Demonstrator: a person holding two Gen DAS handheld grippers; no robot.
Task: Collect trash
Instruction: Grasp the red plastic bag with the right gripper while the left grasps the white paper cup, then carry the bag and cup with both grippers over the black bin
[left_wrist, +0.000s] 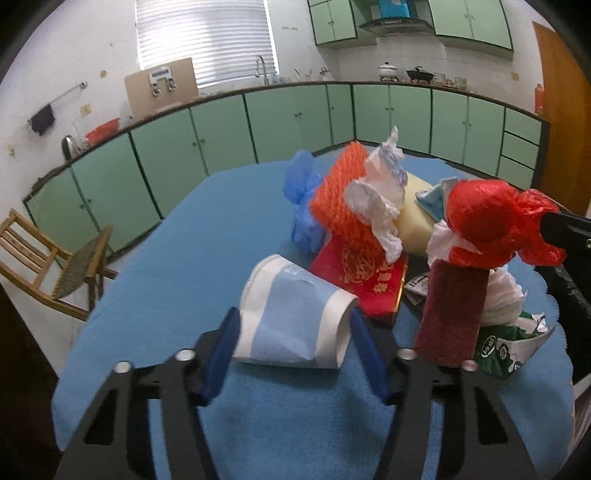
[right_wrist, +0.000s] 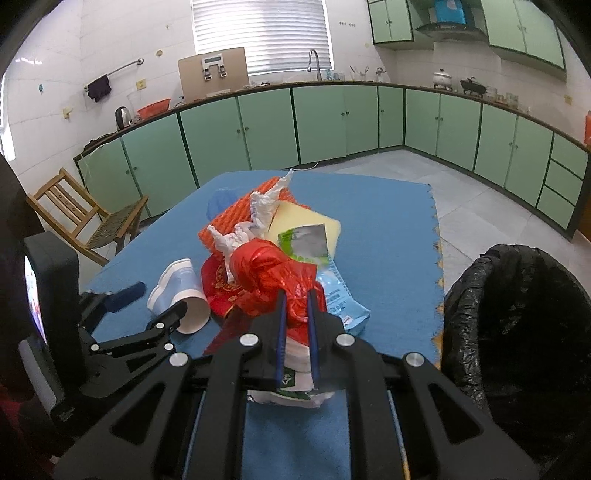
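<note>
On the blue table cloth (left_wrist: 155, 295) a heap of trash lies toward two o'clock of the left wrist view; the left gripper (left_wrist: 293, 325) has its blue fingers (left_wrist: 221, 354) on either side of a toppled paper cup (left_wrist: 295, 317), pads at its sides, though whether they press it cannot be told; the cup's mouth faces four o'clock, just beside a red envelope (left_wrist: 365, 284). In the right wrist view the right gripper (right_wrist: 295, 317) is clamped on a crumpled red plastic bag (right_wrist: 273, 273), its jaws nearly together at six o'clock of the pile; orange foam netting (right_wrist: 240, 218) and white tissue (right_wrist: 258, 210) lie at twelve o'clock of the bag, a yellow sponge (right_wrist: 295, 218) at one o'clock; the black-lined trash bin (right_wrist: 517, 314) stands at three o'clock, off the table's edge.
</note>
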